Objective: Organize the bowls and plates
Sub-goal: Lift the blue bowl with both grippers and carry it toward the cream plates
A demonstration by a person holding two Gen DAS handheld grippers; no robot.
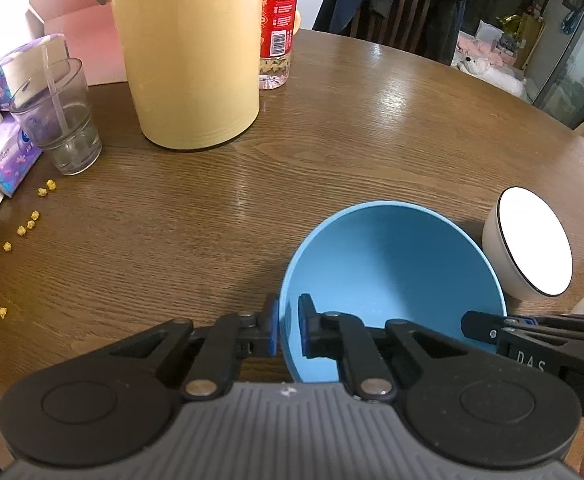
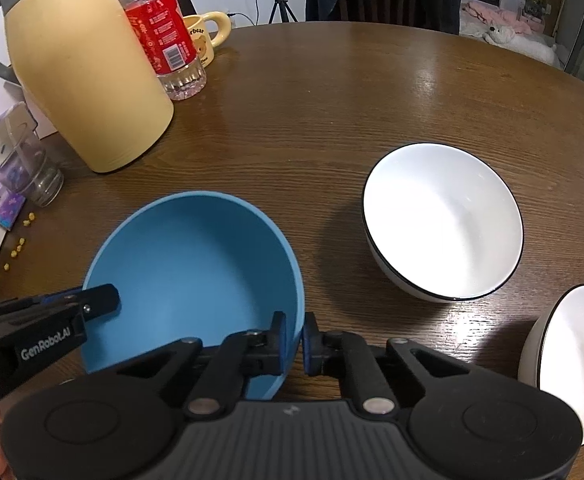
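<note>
Left wrist view: the left gripper [image 1: 288, 326] has its jaws pinched on the near-left rim of the blue bowl [image 1: 388, 276], one pad inside, one outside. The right gripper [image 2: 295, 340] clamps the bowl's opposite rim likewise. The bowl sits on the bench [image 2: 312, 120], beside a white bowl [image 2: 444, 220] to its right. A level, matched lift should keep it from twisting.

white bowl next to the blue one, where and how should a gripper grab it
Take the white bowl by its thin black-edged rim, coming from above on its near side, one finger inside and one outside. It sits upright, open and empty, and its round wall looks too wide to span.
</note>
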